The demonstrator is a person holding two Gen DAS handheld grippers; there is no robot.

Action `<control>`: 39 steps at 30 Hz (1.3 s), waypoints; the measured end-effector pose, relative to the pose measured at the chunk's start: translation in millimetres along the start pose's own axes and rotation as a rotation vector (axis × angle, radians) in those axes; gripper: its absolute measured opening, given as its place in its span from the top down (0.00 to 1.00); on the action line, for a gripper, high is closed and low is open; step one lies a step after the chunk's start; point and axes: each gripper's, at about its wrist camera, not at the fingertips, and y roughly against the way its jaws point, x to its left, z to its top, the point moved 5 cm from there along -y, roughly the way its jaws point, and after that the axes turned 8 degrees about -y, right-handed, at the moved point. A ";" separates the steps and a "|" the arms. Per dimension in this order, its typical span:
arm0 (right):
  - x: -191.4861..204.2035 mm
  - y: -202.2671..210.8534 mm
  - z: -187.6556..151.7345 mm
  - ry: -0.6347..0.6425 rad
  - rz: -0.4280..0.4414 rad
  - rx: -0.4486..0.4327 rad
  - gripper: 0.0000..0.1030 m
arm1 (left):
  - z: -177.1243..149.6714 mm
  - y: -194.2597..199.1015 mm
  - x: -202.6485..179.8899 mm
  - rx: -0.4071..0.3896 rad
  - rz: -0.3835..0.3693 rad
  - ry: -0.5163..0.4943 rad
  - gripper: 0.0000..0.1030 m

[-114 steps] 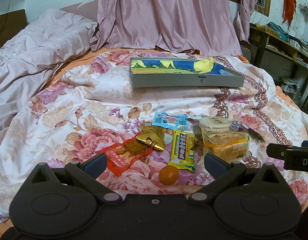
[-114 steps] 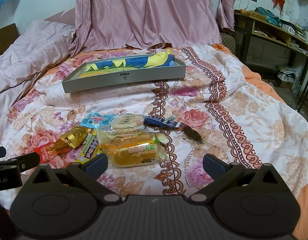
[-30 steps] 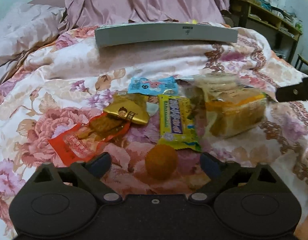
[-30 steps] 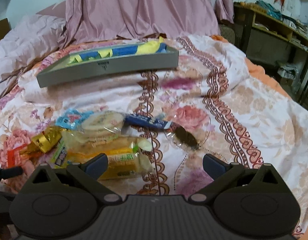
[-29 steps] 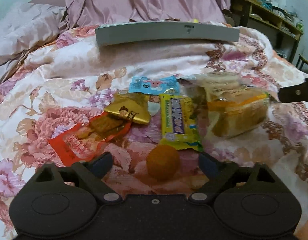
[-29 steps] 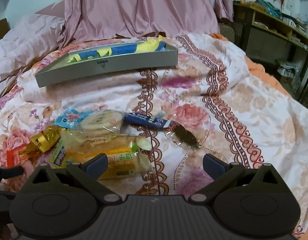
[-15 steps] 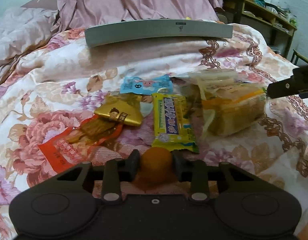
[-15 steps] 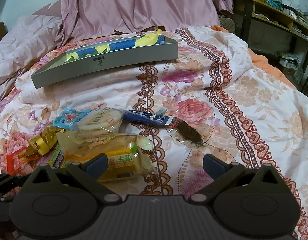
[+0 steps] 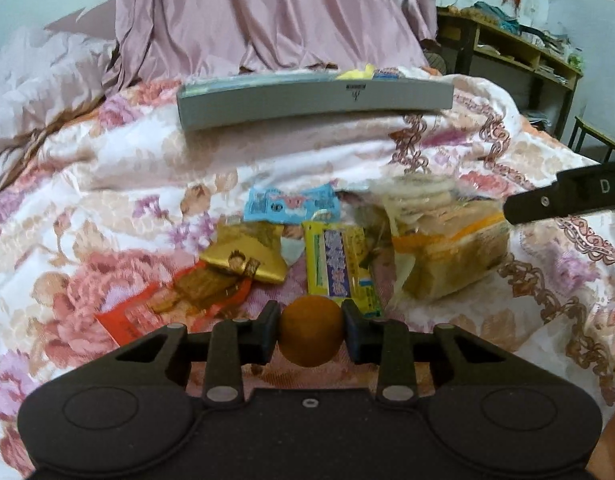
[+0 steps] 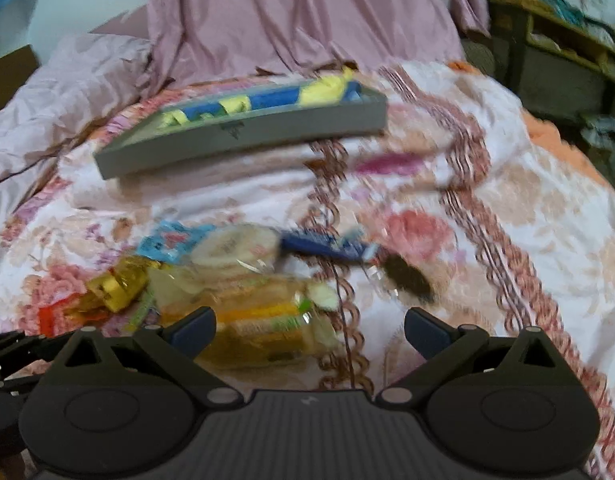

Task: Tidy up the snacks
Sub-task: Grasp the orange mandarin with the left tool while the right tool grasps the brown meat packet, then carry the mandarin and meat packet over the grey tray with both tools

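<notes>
While left gripper clamps orange ball, right gripper spread wide, packet print unreadable

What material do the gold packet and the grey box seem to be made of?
Gold packet: probably metallised foil or film, because it is shiny and creased. Grey box: matte, stiff walls with a small printed logo, which suggests cardboard, though plastic is possible.

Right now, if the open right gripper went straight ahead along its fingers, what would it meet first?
Probably the bread pack: it lies just ahead of the right gripper, partly between the open fingers. Blur leaves depth uncertain.
</notes>
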 end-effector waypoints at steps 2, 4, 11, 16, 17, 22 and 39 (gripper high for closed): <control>-2.0 1.9 8.9 0.028 -0.013 -0.025 0.01 | 4.3 4.7 0.8 -0.013 0.001 -0.011 0.66; -11.6 -2.1 20.1 0.035 -0.042 -0.038 0.01 | 7.7 7.7 3.6 -0.024 0.000 -0.012 0.66; -52.6 -50.0 38.1 0.070 -0.099 0.086 0.20 | 6.7 3.6 11.1 -0.024 -0.010 0.037 0.66; -70.3 -89.7 27.0 0.122 -0.091 0.189 0.36 | 5.6 -0.5 13.8 -0.014 -0.023 0.067 0.66; -71.0 -94.6 25.3 0.141 -0.093 0.196 0.36 | 5.4 -1.4 14.4 -0.011 -0.025 0.072 0.66; -62.4 -116.1 26.8 0.246 -0.020 0.230 0.36 | 4.8 -4.5 14.3 -0.004 -0.031 0.074 0.66; -74.1 -103.4 19.7 0.133 0.036 0.280 0.52 | 3.8 -8.1 15.8 0.000 -0.005 0.075 0.65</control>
